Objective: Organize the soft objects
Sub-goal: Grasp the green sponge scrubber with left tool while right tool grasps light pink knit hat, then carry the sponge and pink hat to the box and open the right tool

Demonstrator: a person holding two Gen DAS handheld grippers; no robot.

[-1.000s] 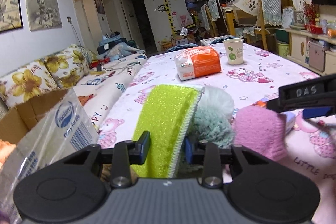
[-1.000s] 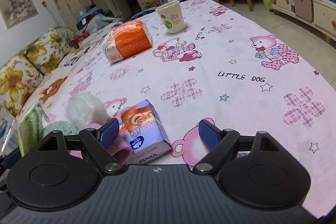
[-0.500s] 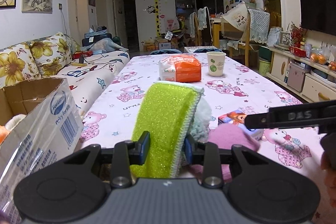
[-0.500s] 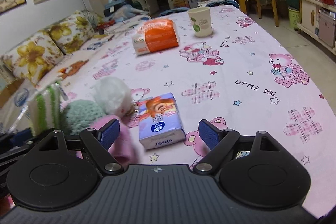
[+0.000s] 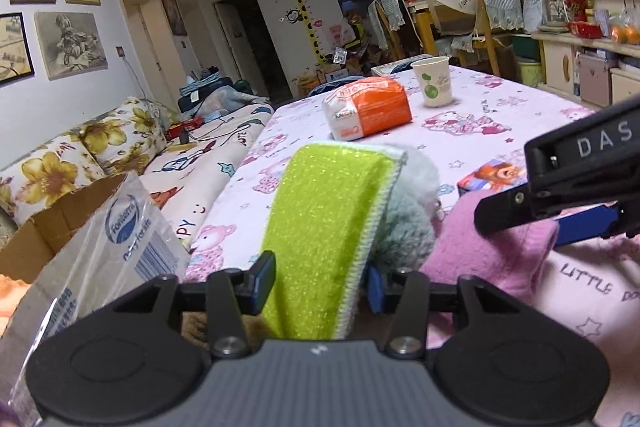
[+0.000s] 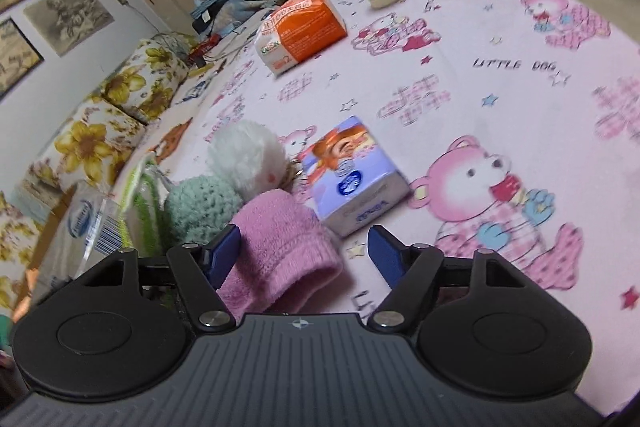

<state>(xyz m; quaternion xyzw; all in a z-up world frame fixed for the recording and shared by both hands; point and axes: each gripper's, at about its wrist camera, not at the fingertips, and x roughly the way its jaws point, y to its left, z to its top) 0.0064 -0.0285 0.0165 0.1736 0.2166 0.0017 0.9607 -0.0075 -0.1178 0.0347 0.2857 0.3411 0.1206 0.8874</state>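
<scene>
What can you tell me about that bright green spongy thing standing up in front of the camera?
The green sponge cloth is a flat, thick pad with a glittery lime-green face and a white stitched edge down its right side. It stands upright on its narrow end between the fingers of the left gripper, whose jaws are opening, so it is being let go. A fluffy grey-green pompom presses against its right edge. From the right wrist view it shows only edge-on, green and white.

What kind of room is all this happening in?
Most likely a family living and dining room: a floral sofa along the wall, a table under a cartoon bear tablecloth, and a child's giraffe height chart by the doorway.
</scene>
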